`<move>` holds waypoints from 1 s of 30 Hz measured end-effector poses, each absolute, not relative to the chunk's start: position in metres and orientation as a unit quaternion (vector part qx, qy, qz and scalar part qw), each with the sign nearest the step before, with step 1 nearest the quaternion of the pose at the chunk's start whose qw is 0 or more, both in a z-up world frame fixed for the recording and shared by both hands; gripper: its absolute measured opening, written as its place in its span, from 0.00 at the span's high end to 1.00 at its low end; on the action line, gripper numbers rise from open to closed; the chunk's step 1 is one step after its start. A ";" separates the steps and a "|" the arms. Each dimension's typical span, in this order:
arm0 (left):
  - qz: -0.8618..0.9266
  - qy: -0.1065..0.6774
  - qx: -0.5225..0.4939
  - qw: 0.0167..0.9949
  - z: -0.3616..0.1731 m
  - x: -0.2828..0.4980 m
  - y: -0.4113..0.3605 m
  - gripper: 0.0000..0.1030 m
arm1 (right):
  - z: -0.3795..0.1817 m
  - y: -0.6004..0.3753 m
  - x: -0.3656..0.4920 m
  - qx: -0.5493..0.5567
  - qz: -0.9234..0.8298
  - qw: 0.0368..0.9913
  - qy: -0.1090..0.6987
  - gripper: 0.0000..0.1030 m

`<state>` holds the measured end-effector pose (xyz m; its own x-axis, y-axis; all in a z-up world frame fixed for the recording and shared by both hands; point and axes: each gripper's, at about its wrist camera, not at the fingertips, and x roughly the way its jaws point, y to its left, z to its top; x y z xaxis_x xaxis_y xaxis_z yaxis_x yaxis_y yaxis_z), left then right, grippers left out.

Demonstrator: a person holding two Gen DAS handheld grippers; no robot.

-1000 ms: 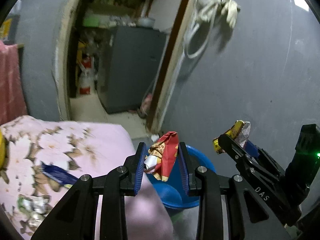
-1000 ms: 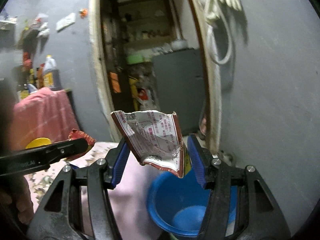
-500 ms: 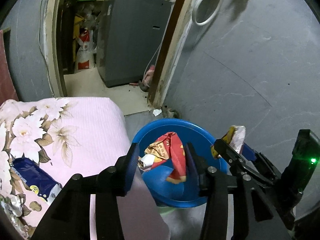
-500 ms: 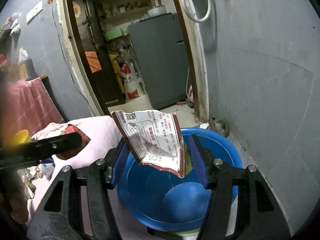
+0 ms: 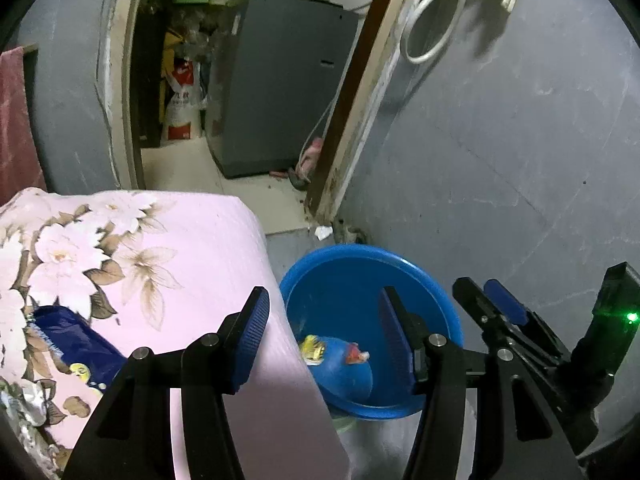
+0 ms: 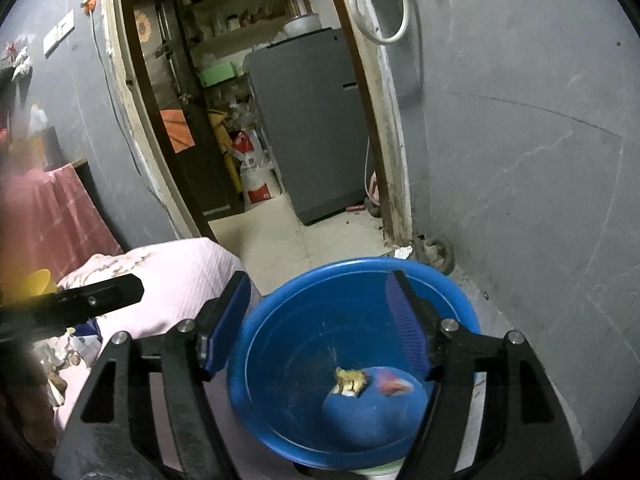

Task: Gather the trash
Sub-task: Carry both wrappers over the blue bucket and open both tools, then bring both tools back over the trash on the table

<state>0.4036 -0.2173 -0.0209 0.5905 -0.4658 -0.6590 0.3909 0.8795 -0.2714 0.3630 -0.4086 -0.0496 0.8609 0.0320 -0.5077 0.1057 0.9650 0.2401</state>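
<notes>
A blue basin stands on the floor between the bed and the grey wall. A yellow wrapper and a red wrapper are inside it, loose and blurred. My left gripper hangs over the basin's left rim and the bed edge, its jaws opening with nothing between them. My right gripper is over the same basin, jaws also opening and empty, with the yellow wrapper and the red wrapper below it. The right gripper also shows at the right of the left wrist view.
A pink floral bedspread fills the left, with a dark blue wrapper and crumpled silver foil on it. Behind is a doorway with a grey cabinet. A white scrap lies by the door post. A grey wall closes the right.
Both grippers came down over the basin and opened. The red wrapper left my left jaws and the printed wrapper left my right jaws; wrappers now show inside the basin.
</notes>
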 end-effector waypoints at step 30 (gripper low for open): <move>-0.078 0.151 -0.102 0.980 0.063 0.263 -0.028 0.03 | 0.056 -0.260 0.278 0.058 0.088 0.991 0.077 0.00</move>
<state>0.2632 -0.0280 0.0634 0.9424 -0.1832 -0.2799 0.1220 0.9672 -0.2226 0.2782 -0.2597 0.0565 0.9724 0.1844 -0.1431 -0.1665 0.9777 0.1283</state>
